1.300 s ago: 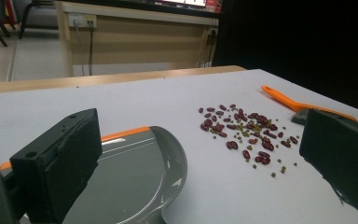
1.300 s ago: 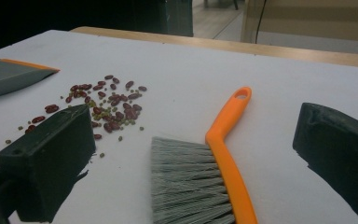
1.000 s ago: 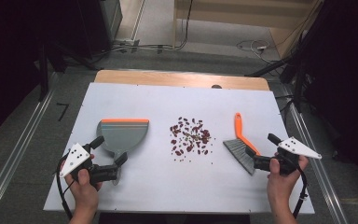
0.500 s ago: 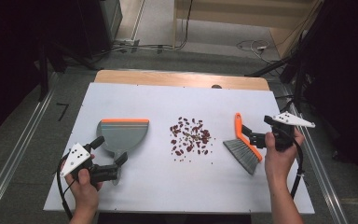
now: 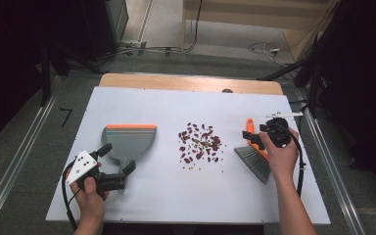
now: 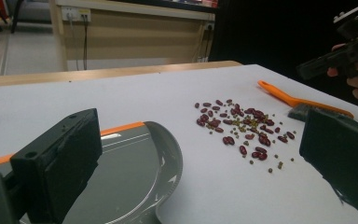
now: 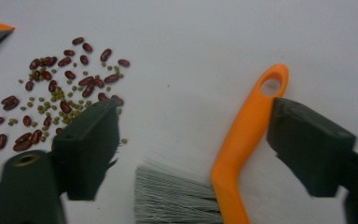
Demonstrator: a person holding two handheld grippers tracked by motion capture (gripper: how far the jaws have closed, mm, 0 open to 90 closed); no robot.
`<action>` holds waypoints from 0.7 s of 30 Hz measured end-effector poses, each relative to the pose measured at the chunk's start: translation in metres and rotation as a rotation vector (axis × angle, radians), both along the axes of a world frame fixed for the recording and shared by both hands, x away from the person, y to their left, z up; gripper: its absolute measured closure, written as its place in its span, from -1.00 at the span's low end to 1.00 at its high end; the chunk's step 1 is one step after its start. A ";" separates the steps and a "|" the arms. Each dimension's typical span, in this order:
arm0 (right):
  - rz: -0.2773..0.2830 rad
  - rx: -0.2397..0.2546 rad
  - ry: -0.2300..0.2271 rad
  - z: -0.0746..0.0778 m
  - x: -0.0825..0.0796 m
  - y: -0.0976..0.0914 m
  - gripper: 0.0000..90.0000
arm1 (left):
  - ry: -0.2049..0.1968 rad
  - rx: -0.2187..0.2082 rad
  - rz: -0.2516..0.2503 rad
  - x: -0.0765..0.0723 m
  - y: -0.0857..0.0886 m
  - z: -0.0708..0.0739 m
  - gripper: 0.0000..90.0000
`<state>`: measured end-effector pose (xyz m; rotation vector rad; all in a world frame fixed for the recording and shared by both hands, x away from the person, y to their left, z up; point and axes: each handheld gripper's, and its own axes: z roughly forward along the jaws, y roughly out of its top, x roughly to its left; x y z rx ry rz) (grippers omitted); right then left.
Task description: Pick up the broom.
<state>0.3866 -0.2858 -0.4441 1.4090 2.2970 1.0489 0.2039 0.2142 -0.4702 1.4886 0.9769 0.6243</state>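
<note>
High view, dustpan (image 5: 127,141) empty, beans (image 5: 199,143) on table (image 5: 176,107)

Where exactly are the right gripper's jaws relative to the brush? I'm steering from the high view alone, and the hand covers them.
Observer: In the right gripper view, the right gripper straddles the brush's orange handle. Its jaws have just been closing, but neither pad presses on the handle yet.
Operator: Is the handle centred between them?
Observer: No, it lies close to the jaw on that view's right. The grey bristles sit nearer the middle.
Operator: And the left gripper?
Observer: The left gripper is open. The dustpan lies low between its jaws, with no pad pressing on it.
</note>
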 end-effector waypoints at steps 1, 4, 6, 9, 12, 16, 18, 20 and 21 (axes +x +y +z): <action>-0.014 -0.009 0.009 -0.003 0.001 0.000 -0.41 | 0.000 -0.001 0.001 0.000 0.000 0.000 -1.00; -0.071 -0.044 0.028 -0.009 0.003 -0.002 -0.10 | 0.003 -0.001 0.000 0.000 0.000 0.000 -1.00; -0.109 -0.088 0.046 -0.013 0.004 -0.002 0.00 | 0.003 -0.001 -0.001 0.001 0.000 -0.001 -1.00; -0.162 -0.109 0.066 -0.018 0.004 -0.003 0.17 | 0.006 -0.001 -0.003 0.001 -0.001 -0.001 -1.00; -0.150 -0.073 0.110 -0.024 0.005 -0.006 0.23 | 0.006 0.005 -0.007 0.002 -0.001 -0.001 -1.00; -0.112 -0.124 0.114 -0.029 0.005 -0.004 0.39 | 0.007 0.006 -0.007 0.002 -0.001 -0.001 -1.00; -0.133 -0.125 0.123 -0.031 0.004 -0.002 0.41 | 0.008 0.007 -0.007 0.002 -0.001 -0.001 -1.00; -0.144 -0.129 0.129 -0.033 0.004 0.000 0.41 | 0.008 0.006 -0.005 0.002 -0.001 -0.001 -1.00; -0.149 -0.138 0.131 -0.033 0.004 0.001 0.41 | 0.009 0.007 -0.006 0.002 -0.001 -0.001 -1.00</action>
